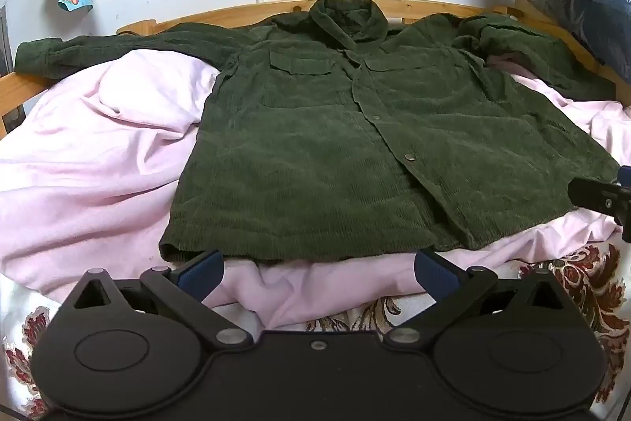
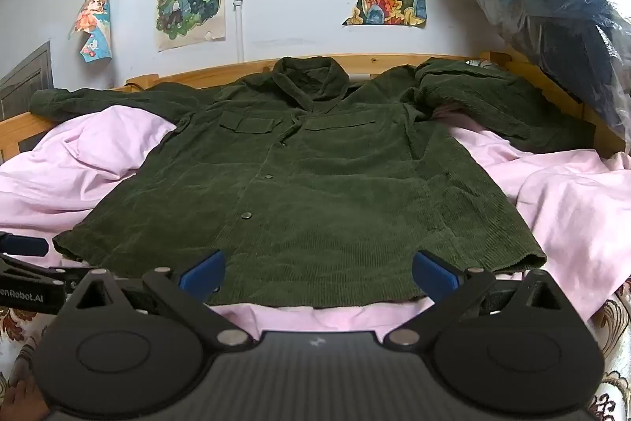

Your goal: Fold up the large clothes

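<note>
So from where I'm standing, basically nothing has been folded yet. The big dark green corduroy button-up jacket (image 1: 355,152) is lying face up and spread flat on the rumpled pale pink bedsheet (image 1: 98,145), collar up by the light wooden bed rail (image 1: 244,11) at the wall, hem toward the person. Front is buttoned, both chest pocket flaps showing. The sleeve on the left side of the view (image 1: 79,48) is stretched straight out along the rail; the other sleeve (image 2: 493,97) is a bit bunched near the plastic-wrapped bundle of bedding (image 2: 552,6) in the corner.

Both tools are hovering just short of the hem, not touching it. The left gripper (image 1: 317,269) has its blue-padded jaws spread wide with nothing between them, and the right gripper (image 2: 317,269) is the same, gaping and empty, sitting more over the jacket's right half.

I'd say it's all still ahead: sleeves in, sides over, then hem up to collar. Laid out nicely for it though.
</note>
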Demonstrator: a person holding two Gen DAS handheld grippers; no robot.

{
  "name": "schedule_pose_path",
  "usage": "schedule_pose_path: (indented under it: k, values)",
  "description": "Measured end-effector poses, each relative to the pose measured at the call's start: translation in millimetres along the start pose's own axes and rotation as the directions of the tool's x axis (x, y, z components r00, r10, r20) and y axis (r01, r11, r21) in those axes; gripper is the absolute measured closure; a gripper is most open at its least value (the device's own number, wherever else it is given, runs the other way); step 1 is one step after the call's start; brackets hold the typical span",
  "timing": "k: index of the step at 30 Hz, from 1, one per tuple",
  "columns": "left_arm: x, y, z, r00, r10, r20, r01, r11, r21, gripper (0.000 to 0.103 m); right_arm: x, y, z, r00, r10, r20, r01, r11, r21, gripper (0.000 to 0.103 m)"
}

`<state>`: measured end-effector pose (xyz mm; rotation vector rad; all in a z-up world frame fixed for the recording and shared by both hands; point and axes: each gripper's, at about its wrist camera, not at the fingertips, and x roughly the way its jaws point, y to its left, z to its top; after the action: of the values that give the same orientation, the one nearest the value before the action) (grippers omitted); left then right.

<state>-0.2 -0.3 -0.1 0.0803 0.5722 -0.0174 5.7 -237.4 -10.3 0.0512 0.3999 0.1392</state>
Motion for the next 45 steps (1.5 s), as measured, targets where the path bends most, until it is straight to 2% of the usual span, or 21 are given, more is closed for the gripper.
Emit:
schedule_pose_path:
  k: [8, 16, 45]
  values:
    - [-2, 9, -7, 1.000, 0.011, 0.003, -0.011, 1.000, -0.026, 0.001, -9, 1, 3, 1.000, -0.002, 0.005, 0.002, 1.000, 0.000, 0.000]
    - [-7, 6, 3, 0.999, 0.038, 0.014, -0.037, 0.998, -0.042, 0.001, -9, 6, 2, 1.000, -0.018, 0.024, 0.019, 1.000, -0.024, 0.000]
    - [-5, 9, 0, 1.000, 0.023, 0.008, -0.023, 0.999, -0.040, 0.001, -10, 5, 0, 0.999, -0.031, 0.024, 0.032, 0.999, -0.022, 0.000]
